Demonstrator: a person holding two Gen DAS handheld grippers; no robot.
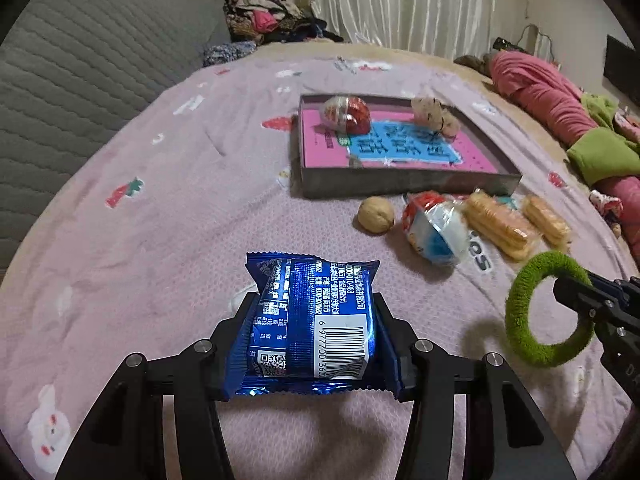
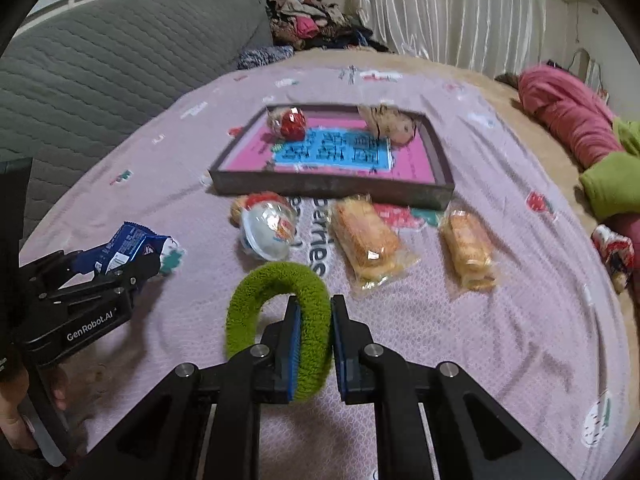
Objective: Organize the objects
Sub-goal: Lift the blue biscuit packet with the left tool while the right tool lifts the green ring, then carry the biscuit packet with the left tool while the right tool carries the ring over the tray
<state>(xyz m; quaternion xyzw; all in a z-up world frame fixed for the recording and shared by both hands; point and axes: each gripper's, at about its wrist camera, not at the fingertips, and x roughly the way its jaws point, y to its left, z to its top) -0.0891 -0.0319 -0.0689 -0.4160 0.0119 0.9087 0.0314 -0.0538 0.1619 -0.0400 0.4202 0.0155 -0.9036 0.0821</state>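
My left gripper is shut on a blue snack packet and holds it above the pink bedspread; it also shows in the right wrist view. My right gripper is shut on a green fuzzy hair ring, also seen in the left wrist view. Ahead lies a shallow grey tray with a pink and blue base, holding a red foil egg and a beige scrunchie.
In front of the tray lie a walnut, a plastic-wrapped egg toy and two wrapped biscuit packs. A grey quilted headboard stands left; pink and green clothes lie right.
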